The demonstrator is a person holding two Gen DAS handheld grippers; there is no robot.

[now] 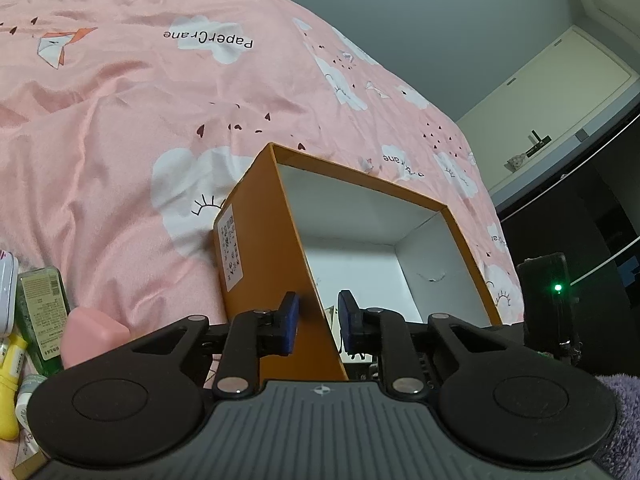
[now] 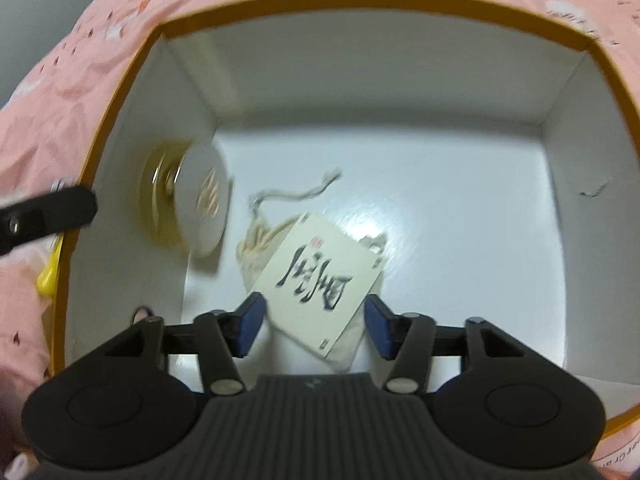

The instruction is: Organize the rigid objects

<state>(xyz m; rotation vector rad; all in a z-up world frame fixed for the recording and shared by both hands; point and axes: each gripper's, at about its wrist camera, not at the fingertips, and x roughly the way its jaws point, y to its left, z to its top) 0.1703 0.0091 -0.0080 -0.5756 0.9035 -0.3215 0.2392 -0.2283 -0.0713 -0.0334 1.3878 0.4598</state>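
Observation:
An orange cardboard box (image 1: 260, 240) with a white inside stands on a pink bedcover (image 1: 100, 120). My left gripper (image 1: 318, 322) is shut on the box's near side wall, one blue pad outside and one inside. In the right wrist view my right gripper (image 2: 314, 326) hangs open over the inside of the box (image 2: 360, 4). A white card with black calligraphy (image 2: 320, 276) lies on a cream drawstring pouch (image 2: 256, 240) below and between its fingers, with no pad pressing on it. A round gold-and-white tin (image 2: 192, 200), blurred, sits by the left wall.
Left of the box on the bedcover lie a green bottle (image 1: 42, 312), a pink block (image 1: 94, 332), yellow tubes (image 1: 10, 380) and a white tin (image 1: 7, 292). A dark device with a green light (image 1: 552, 300) stands at the right. The left gripper's finger (image 2: 60, 210) shows at the box's left wall.

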